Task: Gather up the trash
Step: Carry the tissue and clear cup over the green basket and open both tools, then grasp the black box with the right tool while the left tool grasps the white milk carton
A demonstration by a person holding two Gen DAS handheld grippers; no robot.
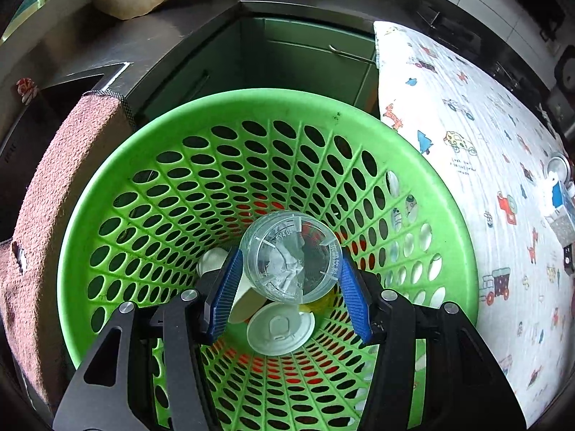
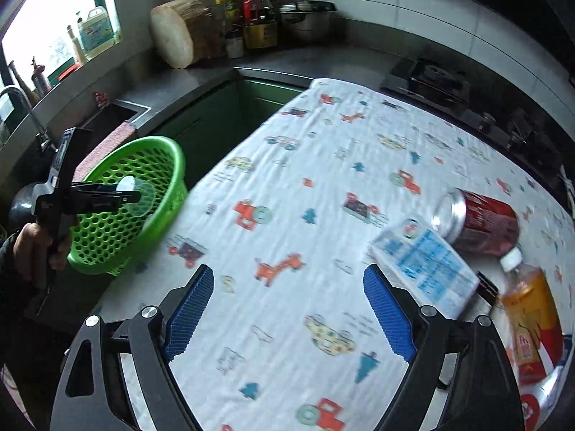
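Observation:
My left gripper [image 1: 289, 269] is shut on a clear plastic cup [image 1: 290, 256], its blue pads touching both sides, held over the mouth of the green perforated basket [image 1: 251, 107]. In the basket lie a white lid [image 1: 280, 328] and a paper cup [image 1: 244, 301]. In the right wrist view the left gripper [image 2: 138, 195] holds the cup [image 2: 143, 199] above the basket [image 2: 107, 230]. My right gripper [image 2: 287, 305] is open and empty above the patterned cloth [image 2: 305, 165]. A red can [image 2: 481, 222], a white and blue carton [image 2: 427, 269] and an orange-labelled bottle [image 2: 528, 319] lie at the right.
The basket stands off the table's left edge, beside a pink towel [image 1: 54, 194] hung on the sink [image 2: 118, 115]. A steel counter with a chopping block [image 2: 176, 32], bottles [image 2: 251, 14] and a pot [image 2: 309, 18] runs behind. A stove [image 2: 431, 79] lies at the far right.

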